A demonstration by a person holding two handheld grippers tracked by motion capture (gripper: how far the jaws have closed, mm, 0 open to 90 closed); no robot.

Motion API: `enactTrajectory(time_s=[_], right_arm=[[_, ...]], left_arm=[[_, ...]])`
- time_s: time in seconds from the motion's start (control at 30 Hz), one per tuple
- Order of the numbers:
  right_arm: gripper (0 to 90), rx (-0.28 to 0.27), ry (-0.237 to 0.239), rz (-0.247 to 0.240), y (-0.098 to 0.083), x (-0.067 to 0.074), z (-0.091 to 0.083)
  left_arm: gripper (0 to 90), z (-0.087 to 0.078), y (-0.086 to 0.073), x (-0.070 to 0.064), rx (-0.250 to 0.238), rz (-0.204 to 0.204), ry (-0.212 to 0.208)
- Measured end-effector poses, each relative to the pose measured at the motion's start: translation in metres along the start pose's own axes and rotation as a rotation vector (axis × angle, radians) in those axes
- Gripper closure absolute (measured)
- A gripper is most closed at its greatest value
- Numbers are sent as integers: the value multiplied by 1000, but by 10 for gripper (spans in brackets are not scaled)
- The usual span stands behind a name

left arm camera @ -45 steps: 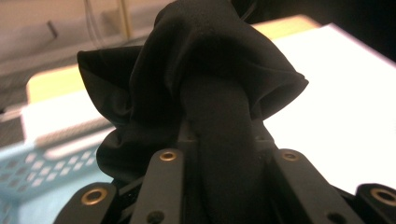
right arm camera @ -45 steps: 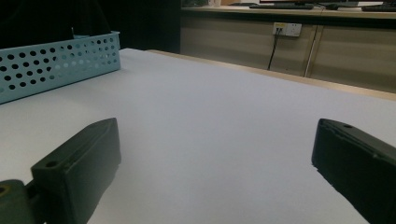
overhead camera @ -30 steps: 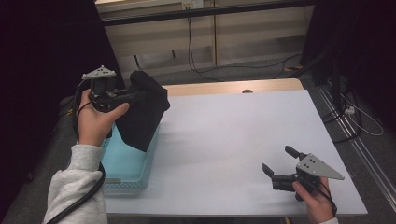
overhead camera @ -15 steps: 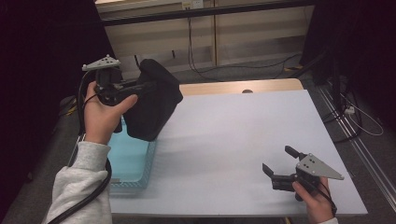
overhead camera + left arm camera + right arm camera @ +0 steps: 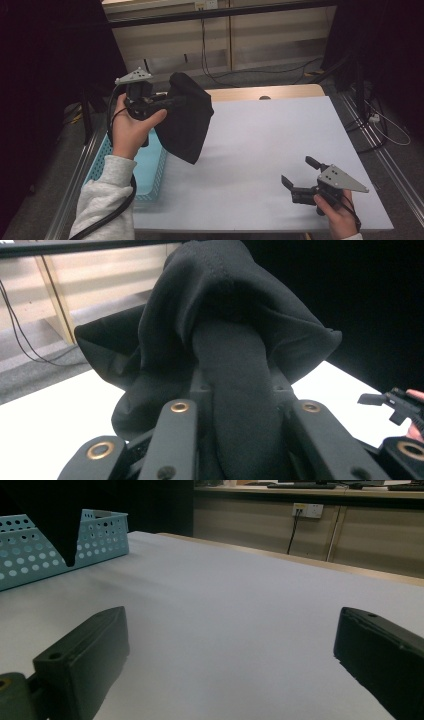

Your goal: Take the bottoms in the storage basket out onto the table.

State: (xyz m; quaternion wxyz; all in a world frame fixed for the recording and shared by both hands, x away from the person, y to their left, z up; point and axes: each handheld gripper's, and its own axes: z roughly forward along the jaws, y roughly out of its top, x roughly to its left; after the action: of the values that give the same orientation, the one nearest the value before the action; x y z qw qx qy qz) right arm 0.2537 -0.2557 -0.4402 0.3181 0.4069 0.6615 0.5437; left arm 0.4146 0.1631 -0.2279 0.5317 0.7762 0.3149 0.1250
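table: black cloth lifted higher, off basket.

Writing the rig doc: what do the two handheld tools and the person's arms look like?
Both are black two-jaw tools. The left tool and right tool each carry a grey three-cornered plate on top. The left tool's jaws show brass-coloured rivets in the left gripper view. A thick black cable trails from the left tool past a light grey sleeve. No markings are legible.
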Motion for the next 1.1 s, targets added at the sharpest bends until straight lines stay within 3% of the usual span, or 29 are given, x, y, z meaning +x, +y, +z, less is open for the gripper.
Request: enactTrajectory(time_s=[0.2, 0.37, 0.67, 0.8, 0.87, 0.9, 0.93, 0.97, 1.1], right_arm=[[5, 2, 1, -2, 0, 0, 0], [5, 3, 3, -4, 0, 1, 1], [6, 5, 5, -5, 0, 1, 2], [6, 3, 8, -7, 0, 1, 1], [6, 3, 5, -7, 0, 0, 1], [6, 4, 6, -6, 0, 0, 1], [6, 5, 6, -6, 0, 0, 1], [6, 4, 11, -17, 1, 0, 0], [6, 14, 17, -35, 1, 1, 1]], left_arm=[[737, 8, -9, -6, 13, 2, -37], [737, 20, -15, -19, 43, 25, -81], [733, 50, -22, -54, 83, 123, -178], [717, 67, -33, -57, 74, 145, -171], [652, 81, -43, -53, 53, 144, -149], [569, 88, -49, -50, 32, 128, -140], [461, 93, -53, -48, 8, 139, -134], [294, 97, -57, -48, 1, 152, -128], [228, 102, -73, -44, 37, 147, -102]])
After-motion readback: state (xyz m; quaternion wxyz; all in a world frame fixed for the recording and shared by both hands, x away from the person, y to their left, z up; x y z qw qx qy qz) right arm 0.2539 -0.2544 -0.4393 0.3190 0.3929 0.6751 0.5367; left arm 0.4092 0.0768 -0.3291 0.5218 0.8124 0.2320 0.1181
